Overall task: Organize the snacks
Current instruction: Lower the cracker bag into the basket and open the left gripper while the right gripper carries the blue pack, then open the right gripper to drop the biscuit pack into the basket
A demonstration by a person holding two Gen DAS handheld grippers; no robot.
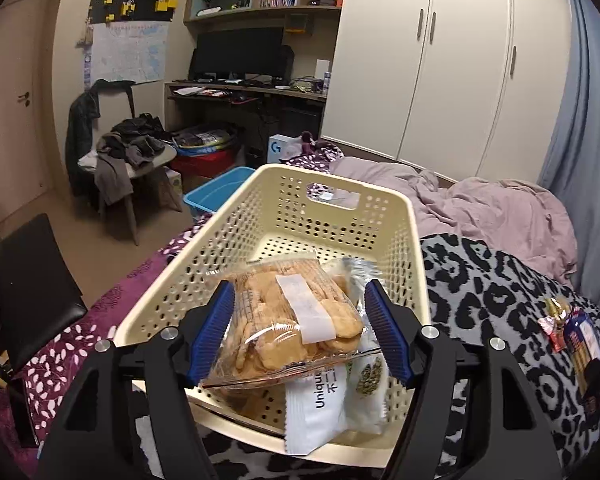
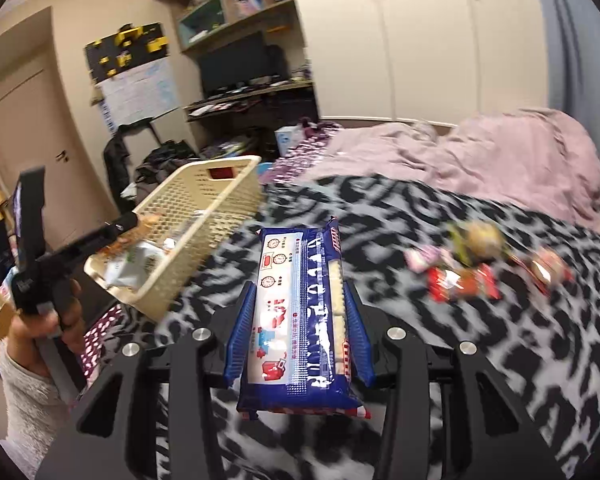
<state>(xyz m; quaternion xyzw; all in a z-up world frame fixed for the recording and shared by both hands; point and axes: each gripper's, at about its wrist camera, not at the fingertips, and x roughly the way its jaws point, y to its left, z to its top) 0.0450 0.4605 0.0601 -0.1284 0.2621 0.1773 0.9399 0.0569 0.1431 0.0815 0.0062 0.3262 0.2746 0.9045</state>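
Observation:
My left gripper (image 1: 300, 332) is over the near end of a cream perforated basket (image 1: 340, 178), shut on a clear bag of golden crackers (image 1: 284, 320). Two white snack packets (image 1: 320, 404) lie under the bag and hang over the basket's front rim. My right gripper (image 2: 300, 320) is shut on a long blue biscuit pack (image 2: 300, 304), held lengthwise above the leopard-print blanket (image 2: 480, 360). From the right wrist view the basket (image 2: 196, 204) is to the left, with the left gripper (image 2: 134, 218) and a hand (image 2: 40, 320) at its near end.
Several small wrapped sweets (image 2: 460, 276) lie loose on the blanket to the right, blurred. A rumpled pink duvet (image 1: 480, 208) lies behind the basket. On the floor to the left are a blue bin (image 1: 216, 194) and a chair piled with clothes (image 1: 128, 152).

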